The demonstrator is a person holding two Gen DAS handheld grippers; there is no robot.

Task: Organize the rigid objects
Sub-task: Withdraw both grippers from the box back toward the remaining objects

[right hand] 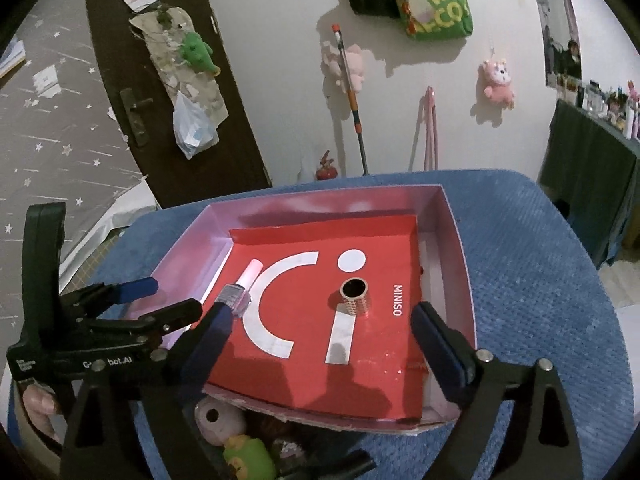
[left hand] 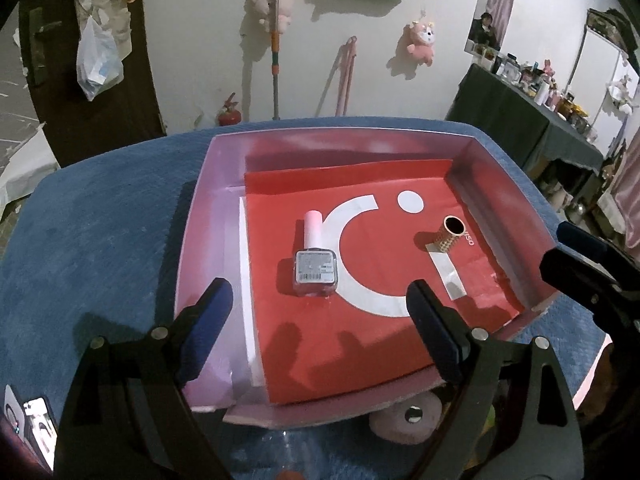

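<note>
While both the left gripper (left hand: 318, 322) and right gripper (right hand: 320, 332) hang wide open and empty, the nail polish bottle (left hand: 315, 262), lying mid-frame on the tray (left hand: 208, 184), looks small, rigid, glassy and slippery, best pinched across its square body.

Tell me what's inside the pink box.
Inside the pink cardboard box: a red printed sheet, a pink-capped bottle lying flat, and an upright gold tube. Beneath the sheet is hidden.
</note>
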